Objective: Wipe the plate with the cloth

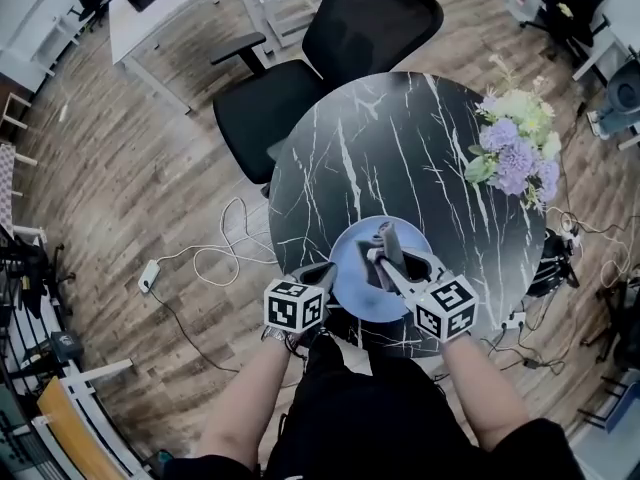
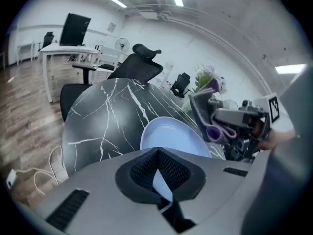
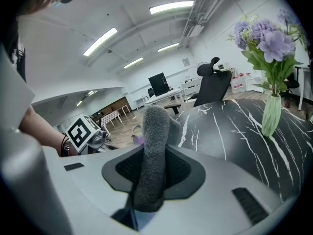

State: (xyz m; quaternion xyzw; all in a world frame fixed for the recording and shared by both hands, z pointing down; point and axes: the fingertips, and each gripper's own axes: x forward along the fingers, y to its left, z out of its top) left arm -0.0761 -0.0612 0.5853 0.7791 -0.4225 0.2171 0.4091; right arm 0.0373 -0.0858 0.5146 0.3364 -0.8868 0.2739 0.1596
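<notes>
Underneath, wood floor (image 1: 150, 168) surrounds the black marble table (image 1: 400, 148).

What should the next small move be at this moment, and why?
Probably lower the right tongs so the grey cloth presses onto the blue plate. The left tongs are shut on the plate's rim, steadying it, and the cloth appears to stick up over the plate rather than lie on its face.
</notes>
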